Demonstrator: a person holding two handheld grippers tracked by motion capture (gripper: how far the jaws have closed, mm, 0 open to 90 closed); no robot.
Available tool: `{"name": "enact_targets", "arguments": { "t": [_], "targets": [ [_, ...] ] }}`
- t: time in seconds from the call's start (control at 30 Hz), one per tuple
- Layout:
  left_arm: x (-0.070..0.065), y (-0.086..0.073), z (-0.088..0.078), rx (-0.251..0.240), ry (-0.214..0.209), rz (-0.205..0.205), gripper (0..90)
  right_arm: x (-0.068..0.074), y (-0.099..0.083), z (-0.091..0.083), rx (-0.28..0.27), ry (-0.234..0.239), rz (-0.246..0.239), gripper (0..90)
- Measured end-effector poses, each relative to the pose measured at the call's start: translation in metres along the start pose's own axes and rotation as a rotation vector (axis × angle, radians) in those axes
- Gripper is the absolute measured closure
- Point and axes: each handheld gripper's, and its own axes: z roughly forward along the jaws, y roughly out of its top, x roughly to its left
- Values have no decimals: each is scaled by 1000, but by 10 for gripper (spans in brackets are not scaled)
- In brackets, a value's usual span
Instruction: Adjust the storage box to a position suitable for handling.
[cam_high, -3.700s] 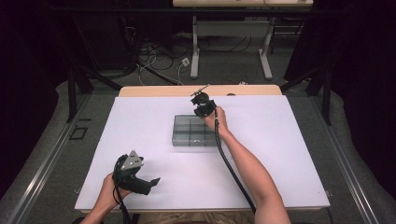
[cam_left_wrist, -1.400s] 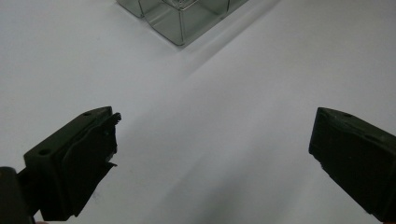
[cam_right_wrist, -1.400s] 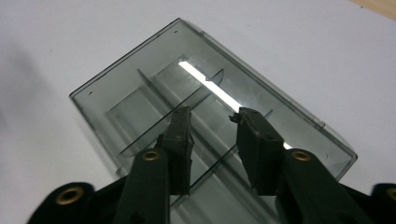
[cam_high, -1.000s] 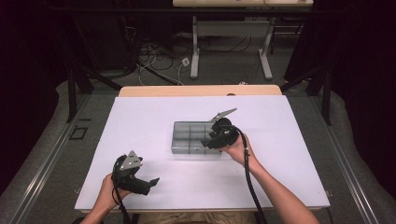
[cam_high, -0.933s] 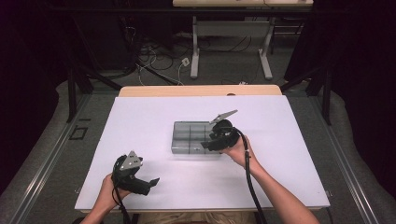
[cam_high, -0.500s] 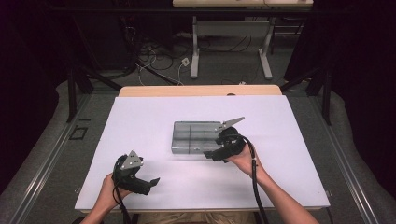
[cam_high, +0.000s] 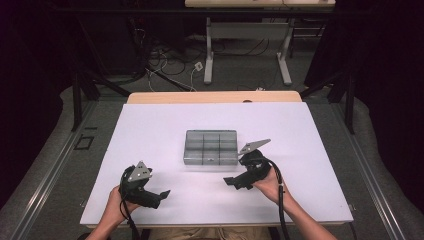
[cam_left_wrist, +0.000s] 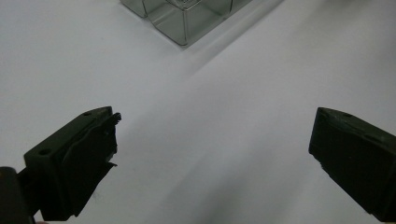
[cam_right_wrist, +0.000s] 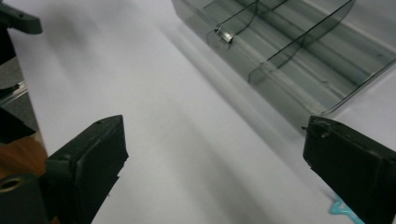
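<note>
I see the compartment box (cam_high: 210, 147) mid-table (cam_high: 150, 130). My right gripper (cam_high: 231, 182) sits just beside its near right corner, jaws having just opened, nothing between. Left gripper (cam_high: 163, 193) rests near the front edge.

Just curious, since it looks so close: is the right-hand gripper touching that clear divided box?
Apart. In the high view, bare white table shows between the right gripper and the clear compartment box; the right gripper view shows its open jaws with nothing between them.

The compartment box (cam_high: 210, 147) looks like clear, smoke-grey plastic, glossy, with thin see-through dividers. The table top (cam_high: 150, 130) is matt white and smooth, its far edge pale wood. Both grippers' jaws are matt black plastic; the right gripper (cam_high: 231, 182) carries a dull grey plate.
</note>
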Motion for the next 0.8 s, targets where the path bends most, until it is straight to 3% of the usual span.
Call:
{"name": "enact_targets", "arguments": {
  "t": [0.17, 0.23, 0.3, 0.47, 0.8],
  "targets": [
    [0, 0, 1, -16, 14, -7, 9, 5, -11, 5, -8, 12, -12, 20],
    [0, 0, 0, -6, 0, -15, 9, 9, -17, 8, -15, 20, -15, 10],
    [0, 0, 0, -6, -5, -8, 9, 13, -19, 10, 2, 21, -49, 0],
    [2, -1, 0, -5, 5, -9, 9, 11, -20, 14, 0, 54, -30, 0],
    [2, -2, -2, -16, 6, -9, 9, 7, -22, 17, 5, 32, -24, 0]
  ]
}}
